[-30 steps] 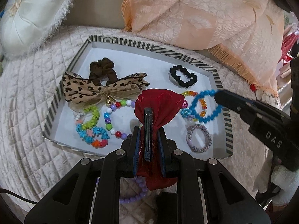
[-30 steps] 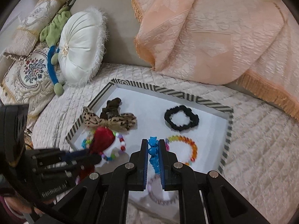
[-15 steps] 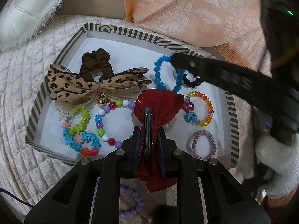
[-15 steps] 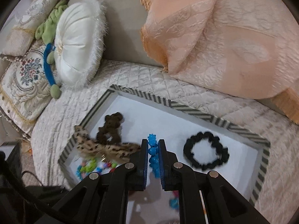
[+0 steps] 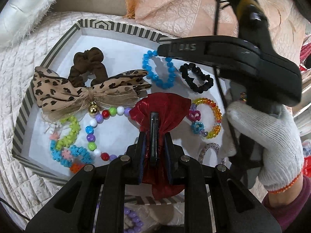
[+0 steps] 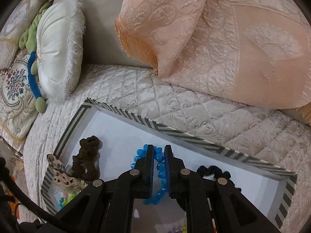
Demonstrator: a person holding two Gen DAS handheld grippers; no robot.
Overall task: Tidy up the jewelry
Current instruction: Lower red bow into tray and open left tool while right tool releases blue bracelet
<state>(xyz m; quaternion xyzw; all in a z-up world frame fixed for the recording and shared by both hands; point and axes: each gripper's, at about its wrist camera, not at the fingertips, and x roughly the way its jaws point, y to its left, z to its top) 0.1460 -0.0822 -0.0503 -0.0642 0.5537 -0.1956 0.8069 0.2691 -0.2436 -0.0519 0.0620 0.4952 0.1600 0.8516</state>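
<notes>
My left gripper (image 5: 155, 136) is shut on a red satin hair bow (image 5: 163, 106) with a black clip, held over the near part of the striped-rim tray (image 5: 120, 30). My right gripper (image 6: 157, 155) is shut on a blue bead bracelet (image 6: 158, 167); it also shows in the left wrist view (image 5: 159, 71), hanging over the tray's far middle between the brown scrunchie (image 5: 88, 66) and the black scrunchie (image 5: 196, 79). The tray (image 6: 175, 131) also holds a leopard bow (image 5: 83, 93) and several bead bracelets.
The tray lies on a quilted cream cover (image 6: 175, 101). A peach cushion (image 6: 223, 38) stands behind it and a white round pillow (image 6: 58, 48) at the left. A purple bead bracelet (image 5: 132, 219) lies outside the tray's near edge. A gloved hand (image 5: 268, 139) holds the right gripper.
My right gripper has carried the blue bracelet from the tray's right side to its far middle and lowered it. The left gripper has moved closer to the tray with the red bow.
</notes>
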